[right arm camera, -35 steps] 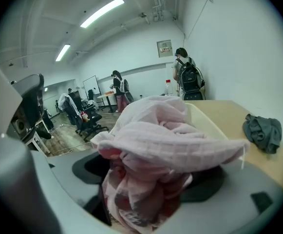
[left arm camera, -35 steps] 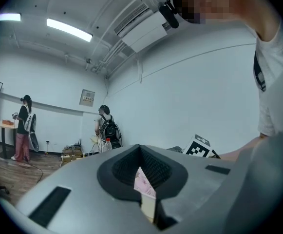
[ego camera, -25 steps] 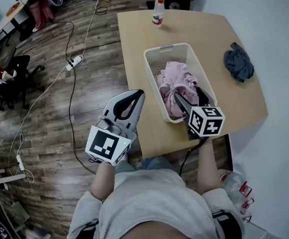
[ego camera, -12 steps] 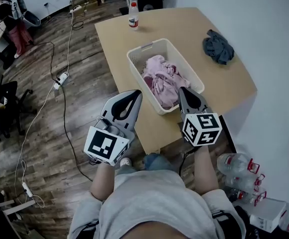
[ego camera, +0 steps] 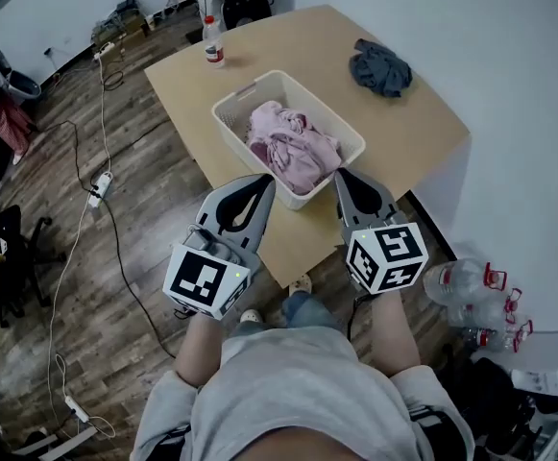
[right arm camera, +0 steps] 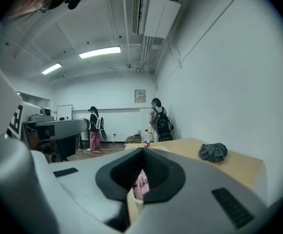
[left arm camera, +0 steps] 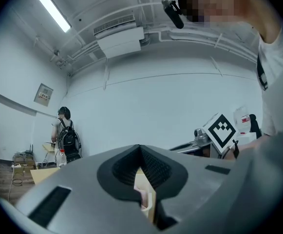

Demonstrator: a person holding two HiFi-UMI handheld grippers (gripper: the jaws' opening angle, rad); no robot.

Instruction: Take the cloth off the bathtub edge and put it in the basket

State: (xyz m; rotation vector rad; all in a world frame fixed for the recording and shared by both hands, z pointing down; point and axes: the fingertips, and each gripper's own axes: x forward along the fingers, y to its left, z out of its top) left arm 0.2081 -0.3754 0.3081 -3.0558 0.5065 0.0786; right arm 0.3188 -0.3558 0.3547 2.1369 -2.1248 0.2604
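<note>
The left gripper [ego camera: 262,182] and the right gripper [ego camera: 344,176] both have their fingers pressed together on nothing, the pink cloth [ego camera: 293,145] lies bunched in the basket [ego camera: 230,113] just ahead of them, and a grey cloth [ego camera: 379,68] on the desk [ego camera: 423,133] beyond lies nearer the right fingers.

Basket [ego camera: 250,164], cloth [ego camera: 293,144] in it, on the table [ego camera: 413,123] just ahead of left gripper [ego camera: 259,181] and right gripper [ego camera: 348,176]; bottle [ego camera: 213,41] beyond, second cloth [ego camera: 379,68] further right.

Showing only a sliver of pink cloth [right arm camera: 141,188] thru right tongs [right arm camera: 142,151] in rt gripper view. Covering a bit of basket [ego camera: 224,123] rim in head view. Cropping white box [ego camera: 550,361] at frame edge. Rendering bottle [ego camera: 214,42] label too small to read.
</note>
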